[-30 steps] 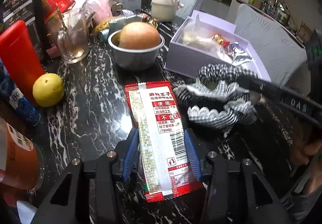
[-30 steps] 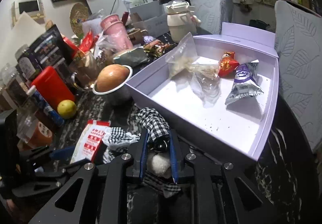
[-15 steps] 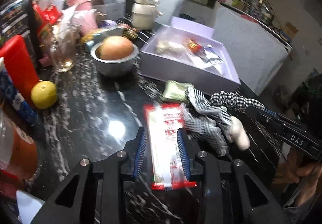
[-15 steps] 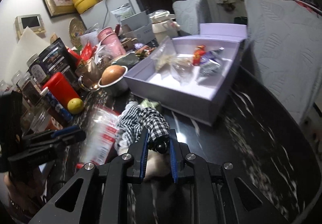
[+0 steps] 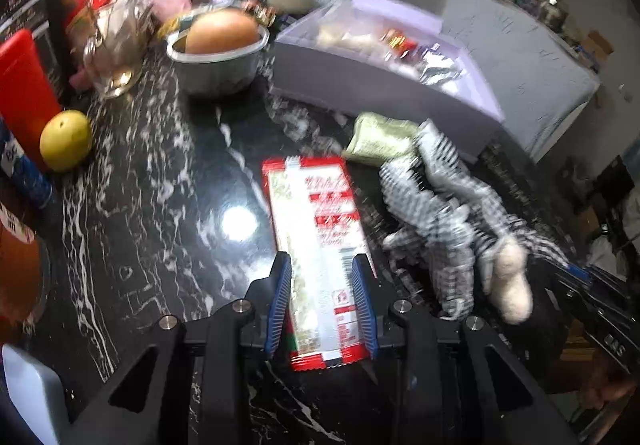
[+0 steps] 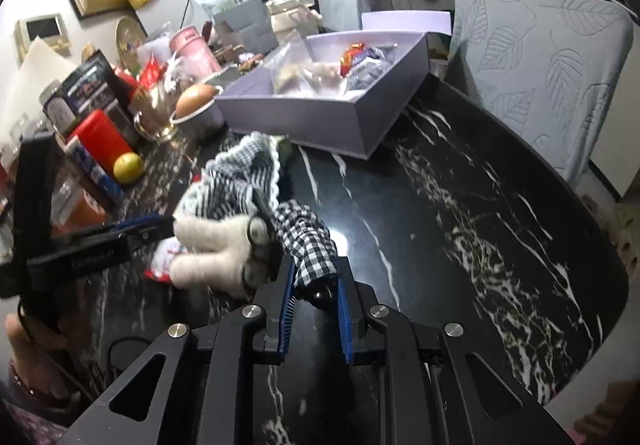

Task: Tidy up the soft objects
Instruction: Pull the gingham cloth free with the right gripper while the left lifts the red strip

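Grippers come first in both wrist views, each clamped on something soft. The left gripper [image 5: 322, 301] has just pressed its blue jaws onto the sides of a red and white snack packet [image 5: 316, 241], which a second ago lay loose between spread jaws; the packet now sticks out forward over the black marble table [image 5: 152, 205], its far end toward the middle. Just to its right hangs a black and white checked cloth toy [image 5: 444, 213] with a pale woolly limb, pinched by the right gripper [image 6: 314, 297], whose jaws are shut on a fold of the checked fabric. That toy has been drawn back from the box toward the near edge of the table over the last second, uncovering a small green packet [image 5: 378, 135] that lies beside the box's near wall.

Farther back, near the far right side of the table, stands the open lilac box [image 6: 320, 117], already holding a few snack bags. Left of it sit a metal bowl [image 5: 218, 63] with a round brownish fruit, and a yellow fruit [image 5: 66, 141] by the left edge.

With both items gripped, the likely next step is carrying them to the box; the green packet is still loose.
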Demonstrator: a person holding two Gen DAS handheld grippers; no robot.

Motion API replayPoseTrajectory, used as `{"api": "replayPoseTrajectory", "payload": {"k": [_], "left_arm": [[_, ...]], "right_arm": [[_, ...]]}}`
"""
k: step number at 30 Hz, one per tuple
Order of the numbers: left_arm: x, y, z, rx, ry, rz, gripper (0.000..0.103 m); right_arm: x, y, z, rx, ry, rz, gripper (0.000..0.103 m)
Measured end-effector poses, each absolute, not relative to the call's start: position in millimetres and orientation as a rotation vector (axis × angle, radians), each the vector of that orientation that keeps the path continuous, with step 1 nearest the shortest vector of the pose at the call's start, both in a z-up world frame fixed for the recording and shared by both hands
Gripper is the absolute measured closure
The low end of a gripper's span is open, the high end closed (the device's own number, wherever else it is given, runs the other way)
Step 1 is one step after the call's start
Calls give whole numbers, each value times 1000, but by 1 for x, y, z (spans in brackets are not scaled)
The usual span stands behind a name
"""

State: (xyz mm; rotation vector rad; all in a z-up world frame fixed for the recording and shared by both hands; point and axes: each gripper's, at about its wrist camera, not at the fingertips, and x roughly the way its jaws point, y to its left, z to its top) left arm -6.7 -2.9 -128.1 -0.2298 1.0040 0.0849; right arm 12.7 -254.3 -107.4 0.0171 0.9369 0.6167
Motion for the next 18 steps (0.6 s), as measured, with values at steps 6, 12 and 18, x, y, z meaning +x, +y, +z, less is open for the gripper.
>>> {"api": "replayPoseTrajectory", "payload": {"k": [6,12,18], "left_arm": [[0,-6,-138,-236,1038,71,22],[9,-15,-143,-160,1041,103,20],[19,-11,-140,-165,1022,123,20]], "right_arm": [[9,-251,-114,-36,944,607,82],[13,-248,-118,-81,949,582,58],[24,-247,-124,-91,979,563,51]]}}
